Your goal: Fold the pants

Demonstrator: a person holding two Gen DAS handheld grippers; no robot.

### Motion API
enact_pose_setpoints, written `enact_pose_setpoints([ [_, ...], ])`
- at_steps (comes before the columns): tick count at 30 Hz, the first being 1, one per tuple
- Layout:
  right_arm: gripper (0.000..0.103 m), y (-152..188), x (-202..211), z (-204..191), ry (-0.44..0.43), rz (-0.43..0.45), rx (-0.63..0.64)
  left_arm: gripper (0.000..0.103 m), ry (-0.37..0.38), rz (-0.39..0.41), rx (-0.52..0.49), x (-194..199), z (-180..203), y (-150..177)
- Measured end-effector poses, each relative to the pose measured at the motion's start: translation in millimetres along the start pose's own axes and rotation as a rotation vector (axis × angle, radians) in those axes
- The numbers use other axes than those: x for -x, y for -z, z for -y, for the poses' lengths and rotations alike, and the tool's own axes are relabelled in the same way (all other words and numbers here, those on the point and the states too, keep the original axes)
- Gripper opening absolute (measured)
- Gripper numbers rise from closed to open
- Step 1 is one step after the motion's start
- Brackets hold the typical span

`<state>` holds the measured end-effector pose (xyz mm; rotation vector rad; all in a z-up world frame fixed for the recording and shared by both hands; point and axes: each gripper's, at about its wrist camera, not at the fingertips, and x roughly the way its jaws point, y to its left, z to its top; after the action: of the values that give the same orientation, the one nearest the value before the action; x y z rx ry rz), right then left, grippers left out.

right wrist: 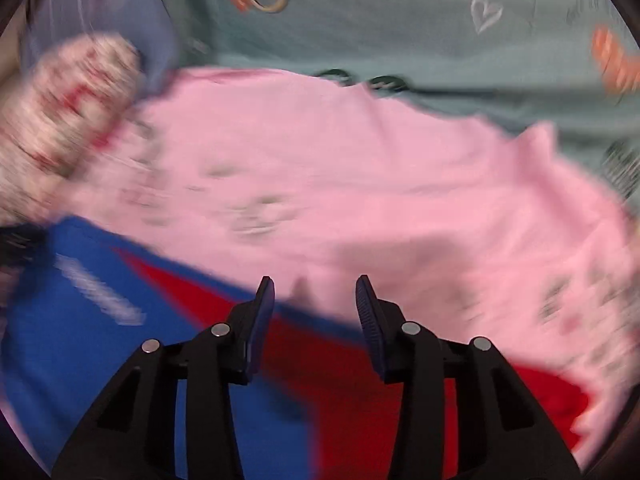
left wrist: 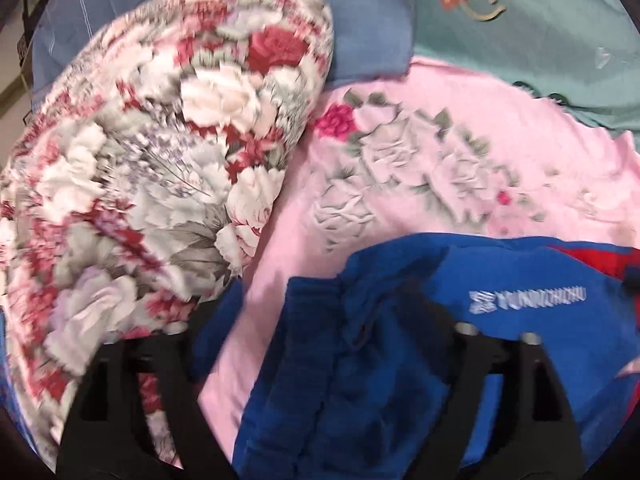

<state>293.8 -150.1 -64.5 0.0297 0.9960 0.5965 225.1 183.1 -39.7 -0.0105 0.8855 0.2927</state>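
The pants (left wrist: 360,360) are blue with a red panel and a white printed logo. In the left wrist view they fill the lower middle and lower right of the frame, bunched into dark folds at the centre, with the logo at right of centre and a sliver of red at the right edge. In the right wrist view they (right wrist: 80,360) lie across the lower left and bottom, blue at the left, red through the bottom middle to the lower right.

The left tool (left wrist: 328,344) enters from the bottom edge with its two black arms spread far apart. The bunched blue cloth lies between and over them; its fingertips are hidden, so whether they touch the fabric cannot be told.

The right tool (right wrist: 315,300) rises from the bottom centre, its blue-padded fingers (right wrist: 262,320) standing apart with a clear gap and nothing between them, above the red part of the pants.

The pants rest on a pink sheet (left wrist: 420,160) with pale flower prints, across the middle of both views. A red-and-white floral quilt (left wrist: 140,160) is heaped at the left of the left wrist view. Above, a blue cloth (left wrist: 368,24) sits at upper centre, and a grey-green bedcover (right wrist: 400,20) with orange mug and heart prints runs along the top.
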Motion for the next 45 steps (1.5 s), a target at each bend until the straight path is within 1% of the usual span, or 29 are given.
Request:
enact_pose_setpoints([
  [2,0.057,17,-7,-9,-0.047,-0.115,0.037,0.088,0.032,-0.007,-0.023,10,5,10],
  [3,0.057,27,-8,-7,-0.027,-0.149,0.052,0.088,0.040,-0.018,-0.026,13,5,17],
  [5,0.058,38,6,16,0.025,-0.122,0.027,0.088,0.047,-0.034,-0.027,19,4,33],
  [6,0.058,43,17,38,0.061,-0.097,-0.025,0.088,0.045,-0.045,-0.025,23,1,44],
  [8,0.057,57,40,95,0.215,-0.053,-0.195,0.088,0.043,-0.059,-0.020,31,-3,61],
  [9,0.042,68,57,124,0.171,-0.006,-0.315,0.088,0.041,-0.066,-0.015,36,-6,71],
  [10,0.042,78,70,139,0.236,-0.001,-0.422,0.088,0.045,-0.066,-0.005,42,-9,79],
  [11,0.048,89,85,146,0.383,0.007,-0.493,0.089,0.055,-0.061,0.009,48,-12,86],
  [12,0.048,98,100,143,0.460,0.031,-0.498,0.091,0.074,-0.058,0.028,55,-15,95],
  [13,0.048,111,114,128,0.391,0.064,-0.457,0.092,0.095,-0.061,0.036,60,-16,102],
  [14,0.061,122,120,114,0.283,0.063,-0.432,0.093,0.105,-0.068,0.034,63,-14,108],
  [15,0.068,139,123,94,0.145,0.032,-0.406,0.093,0.104,-0.082,0.013,63,-10,116],
  [16,0.074,154,125,77,0.058,0.006,-0.372,0.093,0.091,-0.087,-0.016,61,-6,122],
  [18,0.076,181,123,43,-0.043,-0.056,-0.254,0.093,0.036,-0.119,-0.078,50,3,132],
  [19,0.077,193,120,35,-0.044,-0.100,-0.212,0.093,0.007,-0.148,-0.092,42,4,137],
  [20,0.077,205,116,34,-0.007,-0.150,-0.188,0.096,0.009,-0.154,-0.093,38,2,139],
  [21,0.076,216,123,37,0.016,-0.136,-0.166,0.101,0.004,-0.147,-0.094,38,-1,139],
  [22,0.078,221,130,46,0.072,-0.133,-0.180,0.101,-0.007,-0.157,-0.092,37,-4,138],
  [24,0.076,227,143,74,0.249,-0.125,-0.260,0.101,0.003,-0.188,-0.039,38,-16,133],
  [25,0.068,228,153,90,0.203,-0.093,-0.349,0.101,0.006,-0.189,-0.006,41,-21,129],
  [26,0.069,226,158,95,0.182,-0.067,-0.392,0.100,0.004,-0.178,0.024,45,-26,124],
  [27,0.069,217,163,91,0.220,-0.024,-0.386,0.100,0.003,-0.145,0.051,53,-30,116],
  [29,0.082,198,160,69,0.297,0.015,-0.259,0.100,0.018,-0.086,0.072,65,-33,101],
  [31,0.094,168,149,51,0.319,0.065,-0.161,0.100,0.051,0.008,0.071,75,-29,77],
  [33,0.096,135,130,38,0.309,0.083,-0.112,0.100,0.038,0.081,0.051,72,-23,53],
  [34,0.096,121,118,28,0.305,0.081,-0.089,0.100,0.037,0.087,0.038,66,-19,43],
  [40,0.096,51,41,1,0.381,0.023,0.096,0.100,0.051,0.000,0.007,2,-5,2],
  [42,0.096,39,25,3,0.375,0.010,0.139,0.097,0.040,-0.031,-0.011,-15,0,0],
  [45,0.096,22,8,7,0.320,-0.005,0.171,0.091,0.029,-0.084,-0.044,-41,4,-2],
])
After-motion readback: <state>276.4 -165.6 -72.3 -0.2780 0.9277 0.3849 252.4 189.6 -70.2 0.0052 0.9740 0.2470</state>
